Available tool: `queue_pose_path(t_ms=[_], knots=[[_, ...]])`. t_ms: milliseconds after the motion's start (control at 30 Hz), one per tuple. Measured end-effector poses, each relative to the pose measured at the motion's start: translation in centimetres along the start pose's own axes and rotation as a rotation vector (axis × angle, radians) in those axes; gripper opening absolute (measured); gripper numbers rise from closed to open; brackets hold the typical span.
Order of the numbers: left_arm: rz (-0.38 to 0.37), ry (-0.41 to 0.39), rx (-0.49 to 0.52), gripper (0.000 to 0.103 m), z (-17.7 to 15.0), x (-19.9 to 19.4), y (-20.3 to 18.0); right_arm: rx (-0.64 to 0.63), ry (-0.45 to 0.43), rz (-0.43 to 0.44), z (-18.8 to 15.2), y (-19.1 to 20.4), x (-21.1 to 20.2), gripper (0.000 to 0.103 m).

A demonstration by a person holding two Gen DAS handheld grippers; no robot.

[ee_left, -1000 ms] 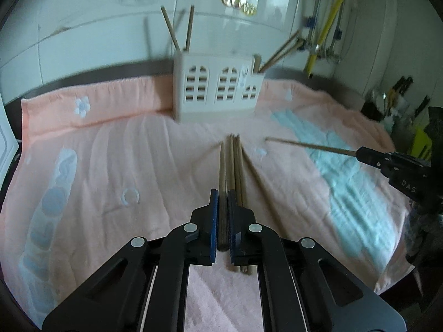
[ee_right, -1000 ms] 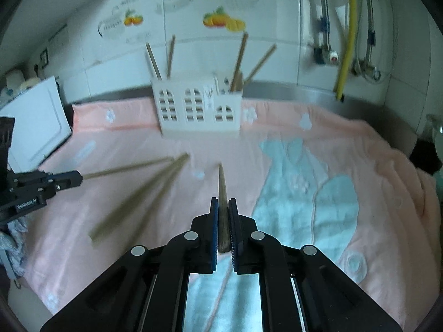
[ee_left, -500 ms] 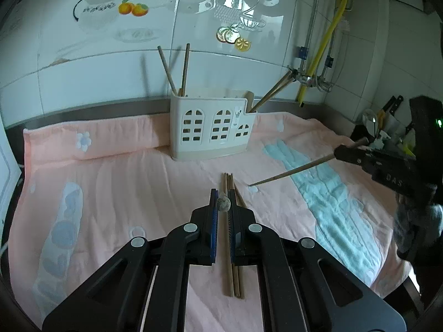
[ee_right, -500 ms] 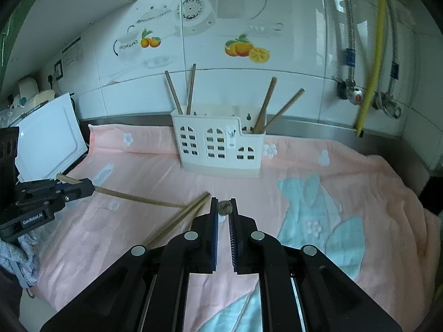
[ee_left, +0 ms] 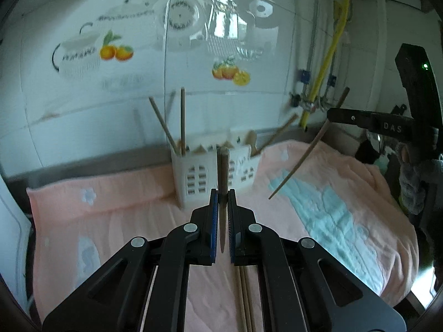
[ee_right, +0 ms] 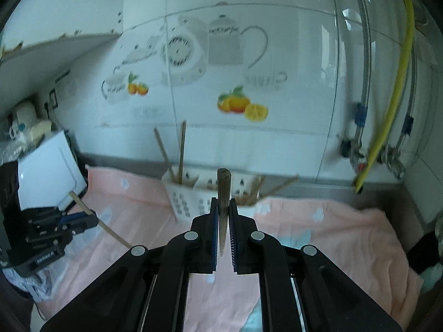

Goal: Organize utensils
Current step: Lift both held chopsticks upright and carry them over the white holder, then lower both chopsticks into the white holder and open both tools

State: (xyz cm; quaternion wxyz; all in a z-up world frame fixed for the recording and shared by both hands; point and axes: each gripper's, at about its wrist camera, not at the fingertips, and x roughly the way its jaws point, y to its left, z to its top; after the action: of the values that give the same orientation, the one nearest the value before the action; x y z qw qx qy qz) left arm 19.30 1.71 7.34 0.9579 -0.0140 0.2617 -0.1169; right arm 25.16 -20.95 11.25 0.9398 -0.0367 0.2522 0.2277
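Observation:
My left gripper (ee_left: 221,221) is shut on a wooden chopstick (ee_left: 222,171) and holds it tilted up, thick end toward the white utensil holder (ee_left: 210,174). My right gripper (ee_right: 223,221) is shut on another chopstick (ee_right: 223,188), also raised, in front of the holder (ee_right: 193,196). The holder stands at the back of the pink towel (ee_left: 110,207) and has several chopsticks standing in it. The right gripper (ee_left: 332,116) shows in the left wrist view with its chopstick (ee_left: 301,157) slanting down. The left gripper (ee_right: 94,218) shows at the left of the right wrist view.
Loose chopsticks (ee_left: 243,298) lie on the towel under my left gripper. A yellow hose (ee_right: 393,96) and metal pipes run down the tiled wall at the right. A white board (ee_right: 47,171) leans at the left. The towel has a light blue patch (ee_left: 332,221).
Both grippers have lifted their chopsticks off the towel and tipped them upright, and both have moved closer to the holder.

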Motion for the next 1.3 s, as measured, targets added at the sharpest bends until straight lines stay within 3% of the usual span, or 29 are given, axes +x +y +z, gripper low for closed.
queue_pose_path(t_ms=[367, 567, 733, 1033, 1200, 1300], knots=[[0.057, -0.149, 0.06, 0.005, 8.8, -0.8, -0.2, 0.035, -0.06, -0.009, 7.4, -1.6, 1.4, 0.007], [0.103, -0.2, 0.056, 0.005, 12.0, 0.6, 0.7, 0.025, -0.059, -0.027, 8.8, -1.6, 3.3, 0.007], [0.124, -0.172, 0.025, 0.005, 12.0, 3.1, 2.0, 0.019, -0.015, -0.032, 8.4, -1.6, 5.9, 0.007], [0.107, -0.053, -0.056, 0.006, 9.7, 7.3, 4.7, 0.03, 0.054, -0.045, 6.7, -2.0, 9.2, 0.007], [0.098, -0.061, -0.067, 0.007, 9.1, 6.9, 5.0, 0.03, 0.055, -0.065, 5.9, -2.4, 9.4, 0.01], [0.101, -0.075, -0.07, 0.015, 8.8, 5.7, 4.8, 0.033, 0.039, -0.068, 5.7, -2.5, 8.6, 0.015]])
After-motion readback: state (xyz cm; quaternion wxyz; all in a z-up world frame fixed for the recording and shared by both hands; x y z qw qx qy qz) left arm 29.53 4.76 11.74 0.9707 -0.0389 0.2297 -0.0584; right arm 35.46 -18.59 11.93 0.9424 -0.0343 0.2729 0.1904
